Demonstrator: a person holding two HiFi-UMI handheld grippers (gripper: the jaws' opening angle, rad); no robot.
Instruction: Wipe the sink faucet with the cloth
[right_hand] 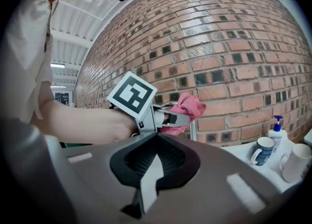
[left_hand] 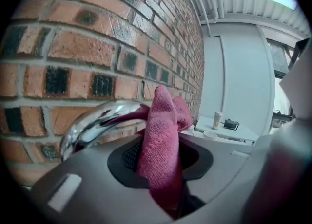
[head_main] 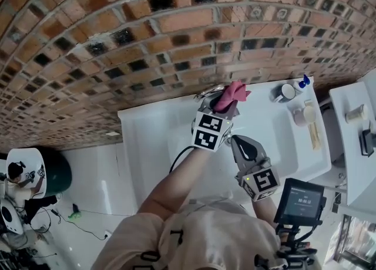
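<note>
Two grippers are showing, but only one is working. The left gripper is squeezing its jaws partly closed on the pink cloth. The cloth is standing up out of them as a folded wad at the centre of the head view, right against the chrome faucet at the back edge of the white sink. The right gripper is hanging just below it over the basin, its jaws drawn together on nothing.

Wiping looks to be the step in hand. The next move is probably asking for a drag of the cloth along the spout's arch, with the squeeze held and the wrist turning to follow the curve.

The head view is hiding most of the faucet behind the left gripper. The left gripper view is showing the spout curving in from the left and passing behind the cloth, seemingly touching it. Only the right gripper view is giving the side-on look. It is also showing two mugs and a soap bottle at the lower right, well apart from the cloth
</note>
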